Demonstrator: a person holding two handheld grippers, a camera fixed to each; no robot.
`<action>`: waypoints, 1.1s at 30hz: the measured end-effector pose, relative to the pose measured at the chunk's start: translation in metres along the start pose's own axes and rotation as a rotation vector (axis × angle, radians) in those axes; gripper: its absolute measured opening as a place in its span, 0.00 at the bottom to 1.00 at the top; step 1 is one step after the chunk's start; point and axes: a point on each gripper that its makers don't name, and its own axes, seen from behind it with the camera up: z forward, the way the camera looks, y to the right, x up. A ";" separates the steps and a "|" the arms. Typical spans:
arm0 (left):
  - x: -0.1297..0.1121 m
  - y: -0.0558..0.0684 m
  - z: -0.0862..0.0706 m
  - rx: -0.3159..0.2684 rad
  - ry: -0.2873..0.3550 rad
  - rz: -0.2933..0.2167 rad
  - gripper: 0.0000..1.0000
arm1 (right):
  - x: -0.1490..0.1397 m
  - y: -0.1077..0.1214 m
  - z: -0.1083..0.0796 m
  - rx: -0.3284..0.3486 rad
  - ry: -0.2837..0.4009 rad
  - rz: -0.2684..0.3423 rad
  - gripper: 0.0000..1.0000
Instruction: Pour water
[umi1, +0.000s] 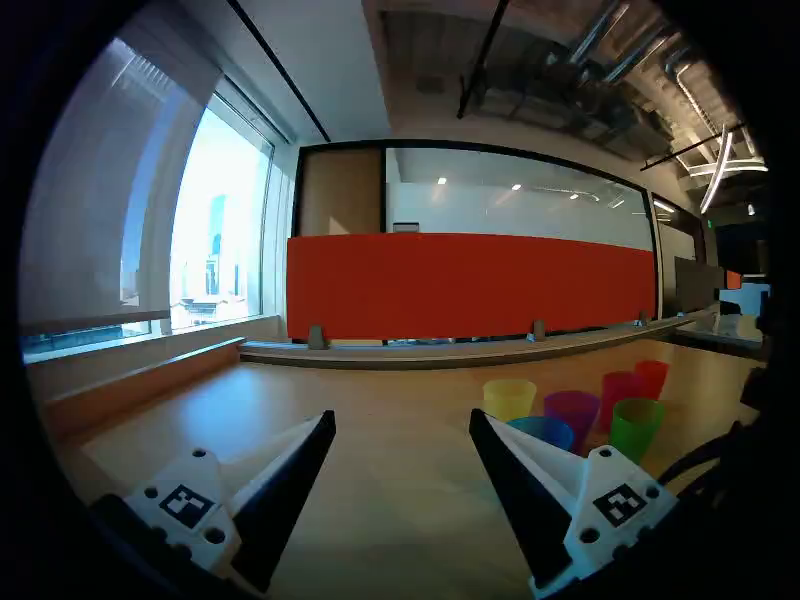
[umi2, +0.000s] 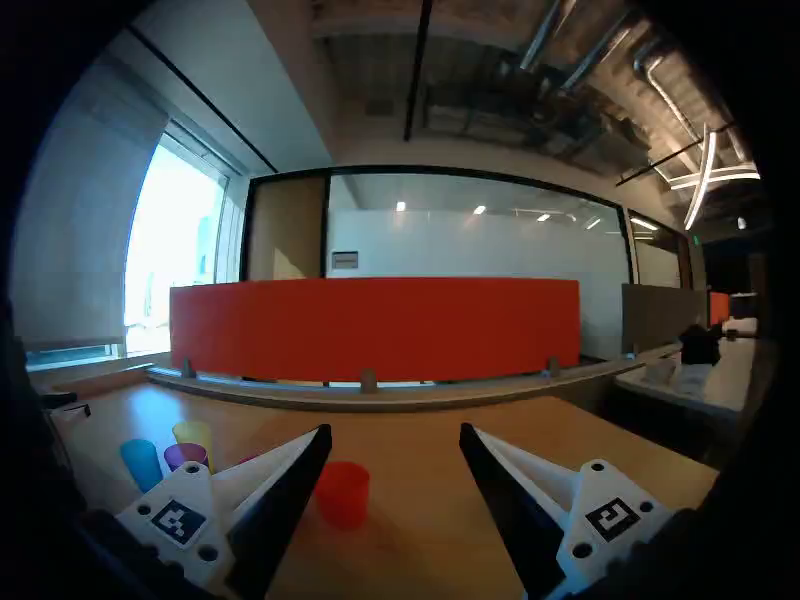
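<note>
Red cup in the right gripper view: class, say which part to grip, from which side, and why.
Grip the red cup by its side wall, about mid-height, probably coming in level from the front with the open right gripper. It stands upright, apart from the other cups, its wall facing the gripper.

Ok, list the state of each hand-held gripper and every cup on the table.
Left hand-held gripper: open, holding nothing.
Right hand-held gripper: open, holding nothing.
Yellow cup: upright.
Blue cup: upright, partly hidden behind a finger of the left hand-held gripper.
Purple cup: upright.
Pink cup: upright.
Red cup: upright.
Green cup: upright.
Whether any cup holds water: cannot tell.
</note>
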 end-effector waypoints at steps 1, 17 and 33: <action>0.000 0.000 0.000 0.000 0.000 0.000 1.00 | 0.000 0.000 0.000 0.003 0.003 -0.008 0.99; 0.000 0.000 -0.001 0.000 -0.001 -0.001 1.00 | -0.027 0.003 0.007 0.036 0.050 -0.013 0.99; 0.001 0.001 0.000 0.000 0.000 0.000 1.00 | -0.059 0.032 0.009 0.000 -0.001 0.029 0.99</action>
